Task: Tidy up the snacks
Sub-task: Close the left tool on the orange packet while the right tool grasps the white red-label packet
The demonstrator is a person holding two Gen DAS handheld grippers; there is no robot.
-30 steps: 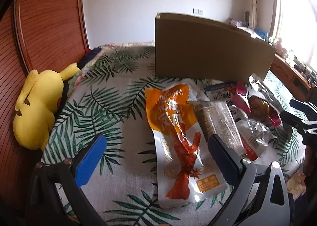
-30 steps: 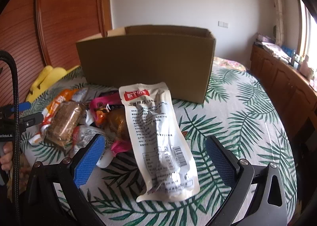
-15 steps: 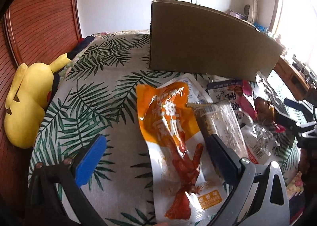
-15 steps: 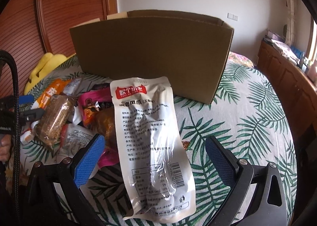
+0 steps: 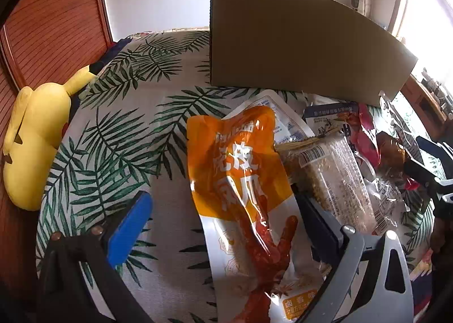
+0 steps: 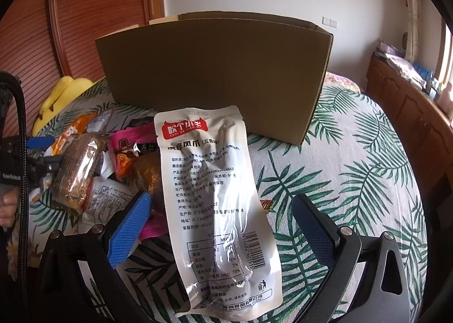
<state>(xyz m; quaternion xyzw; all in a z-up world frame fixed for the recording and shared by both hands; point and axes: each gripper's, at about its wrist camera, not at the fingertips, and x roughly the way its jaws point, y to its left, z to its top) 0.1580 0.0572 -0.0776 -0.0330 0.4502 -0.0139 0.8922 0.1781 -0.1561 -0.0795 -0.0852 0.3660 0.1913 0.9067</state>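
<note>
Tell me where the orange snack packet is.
In the left wrist view, the orange snack packet lies between the open jaws, left of the clear grain bar, before the cardboard box.

A cardboard box point(image 6: 215, 74) stands on the bed point(image 6: 354, 181) toward its far edge. Before it lies my pile of snack packets point(image 6: 93, 164); one long pouch point(image 6: 215, 204) lies at the pile's right. A plush toy point(image 5: 34, 136) rests at the bed's left edge.

Both hand-held grippers (left point(image 5: 223, 226), right point(image 6: 223, 226)) nearer cardboard box point(image 6: 215, 74)
</note>
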